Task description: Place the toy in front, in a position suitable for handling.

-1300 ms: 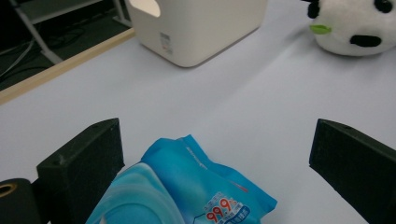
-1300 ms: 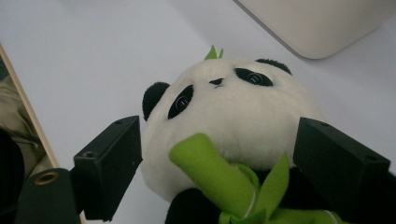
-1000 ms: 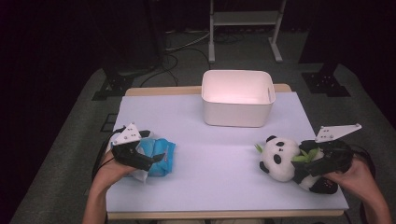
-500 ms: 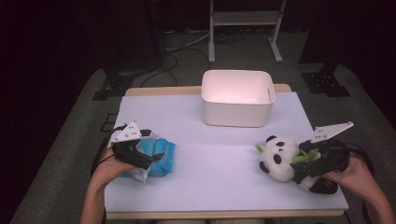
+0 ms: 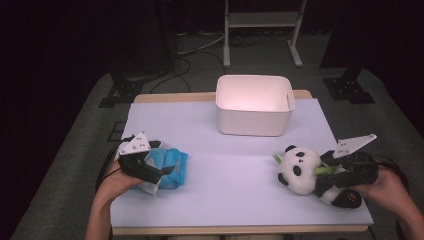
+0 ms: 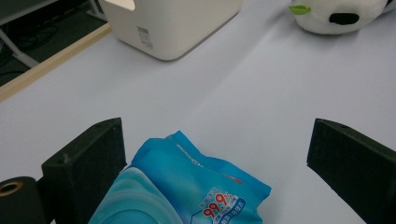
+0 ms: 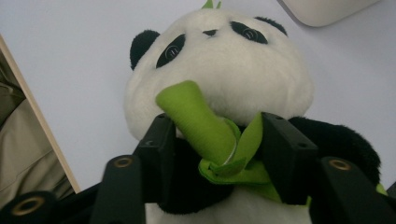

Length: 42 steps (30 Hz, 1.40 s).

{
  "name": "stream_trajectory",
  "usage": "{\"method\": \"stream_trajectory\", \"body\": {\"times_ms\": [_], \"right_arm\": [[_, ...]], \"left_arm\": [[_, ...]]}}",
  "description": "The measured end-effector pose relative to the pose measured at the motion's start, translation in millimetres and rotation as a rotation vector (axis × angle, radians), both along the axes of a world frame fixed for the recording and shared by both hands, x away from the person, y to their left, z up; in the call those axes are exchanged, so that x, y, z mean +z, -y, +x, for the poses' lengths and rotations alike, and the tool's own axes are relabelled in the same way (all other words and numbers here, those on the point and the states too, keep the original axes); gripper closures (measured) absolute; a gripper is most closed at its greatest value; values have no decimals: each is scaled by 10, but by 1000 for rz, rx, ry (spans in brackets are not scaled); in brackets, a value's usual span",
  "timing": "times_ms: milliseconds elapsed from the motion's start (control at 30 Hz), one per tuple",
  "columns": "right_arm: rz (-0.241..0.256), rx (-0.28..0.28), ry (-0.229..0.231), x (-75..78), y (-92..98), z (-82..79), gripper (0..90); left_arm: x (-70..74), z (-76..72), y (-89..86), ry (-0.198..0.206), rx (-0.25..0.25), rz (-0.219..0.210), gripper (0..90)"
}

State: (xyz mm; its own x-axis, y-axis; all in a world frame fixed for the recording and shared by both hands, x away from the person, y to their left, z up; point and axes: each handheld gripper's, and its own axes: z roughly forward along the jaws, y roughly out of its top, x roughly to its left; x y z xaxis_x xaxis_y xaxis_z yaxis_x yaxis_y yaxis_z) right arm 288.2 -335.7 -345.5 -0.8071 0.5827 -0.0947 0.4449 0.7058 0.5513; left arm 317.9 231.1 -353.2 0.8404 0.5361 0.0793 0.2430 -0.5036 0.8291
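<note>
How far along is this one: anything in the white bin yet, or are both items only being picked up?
Nothing looks done: the white bin looks empty. In hand: the right gripper is closed on the panda plush at its green bamboo; the left gripper straddles the blue wipes pack, jaws open. Left, presumably: gripping the pack and moving both to the bin.

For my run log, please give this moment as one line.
left gripper: open over wipes pack | right gripper: shut on panda toy
</note>
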Motion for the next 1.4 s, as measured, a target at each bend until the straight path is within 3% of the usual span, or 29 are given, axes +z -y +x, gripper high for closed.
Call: {"method": "stream_trajectory", "body": {"times_ms": [133,333,467,767,900,1133,1233,1400], "right_arm": [[-12,20,3,1,-29,22,583],[-12,33,-6,35,-12,75,654],[-7,42,-28,73,19,145,686],[11,79,-26,258,-9,266,703],[-5,102,-19,335,-97,297,704],[30,179,9,531,-314,343,705],[41,234,15,616,-527,400,706],[57,277,20,652,-724,460,707]], "left_arm": [[-7,-7,-1,-4,0,4,35],[-29,-20,-17,-17,7,11,32],[-20,-33,-40,-14,14,14,32],[-22,-62,-89,-20,33,1,30],[-19,-68,-96,-22,31,5,30],[-20,-69,-111,-25,32,8,30],[-24,-72,-109,-25,30,10,30],[-19,-76,-123,-23,30,5,30]]}}
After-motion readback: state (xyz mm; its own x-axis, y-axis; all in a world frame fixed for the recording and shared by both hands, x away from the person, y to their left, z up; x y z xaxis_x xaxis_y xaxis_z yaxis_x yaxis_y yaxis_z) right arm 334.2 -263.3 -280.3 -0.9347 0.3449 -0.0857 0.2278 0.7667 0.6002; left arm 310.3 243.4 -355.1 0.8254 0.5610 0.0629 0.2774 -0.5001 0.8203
